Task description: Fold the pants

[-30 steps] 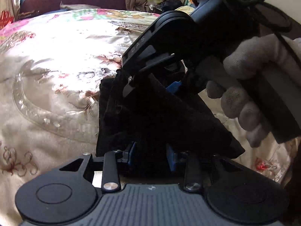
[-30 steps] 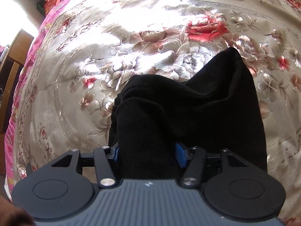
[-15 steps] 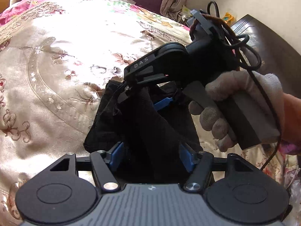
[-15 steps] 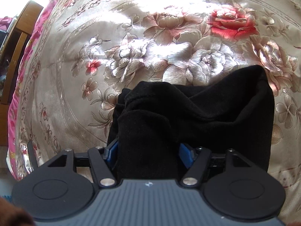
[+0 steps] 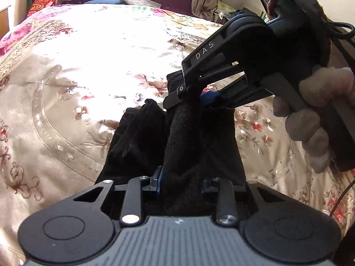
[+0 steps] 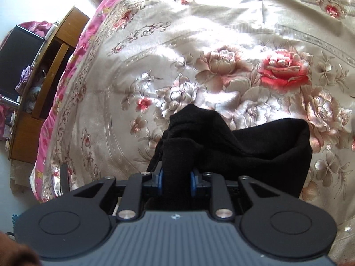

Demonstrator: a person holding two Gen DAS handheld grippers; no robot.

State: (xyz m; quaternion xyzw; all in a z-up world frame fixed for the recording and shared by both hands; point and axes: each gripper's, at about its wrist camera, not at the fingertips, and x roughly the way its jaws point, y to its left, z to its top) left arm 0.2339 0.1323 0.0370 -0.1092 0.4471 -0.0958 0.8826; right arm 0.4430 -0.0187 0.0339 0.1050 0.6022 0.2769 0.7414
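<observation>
- The left tool (image 5: 180, 182) has just been closing, and its blue pads now pinch a thick bunch of the black pants (image 5: 177, 137), with cloth filling the gap between them.
- The right tool (image 6: 177, 182) has likewise just been closing; its pads press together on a narrower gathered fold of the same pants (image 6: 239, 146).
- In the left wrist view the right tool (image 5: 199, 99) sits just beyond the left one, held by a gloved hand (image 5: 317, 119), so the two grips are close together on one end of the garment.
- Gripping one edge at two neighbouring points is probably meant to let that end be lifted evenly and carried as a single edge, rather than dragging one corner and twisting the cloth.
- The pants are already bunched into a compact dark bundle, several layers deep; the far part rests on the floral bedspread (image 6: 221, 44) while the gripped part is raised toward the tools.
- Their long axis is hard to judge, as the bundle is short. In the left view it runs from the left tool up and away toward the right tool; in the right view the loose bulk spreads off to the right.
- Waistband and hems cannot be told apart in the black cloth.
- The bed around the bundle is free, leaving room to lay it down flat.
</observation>
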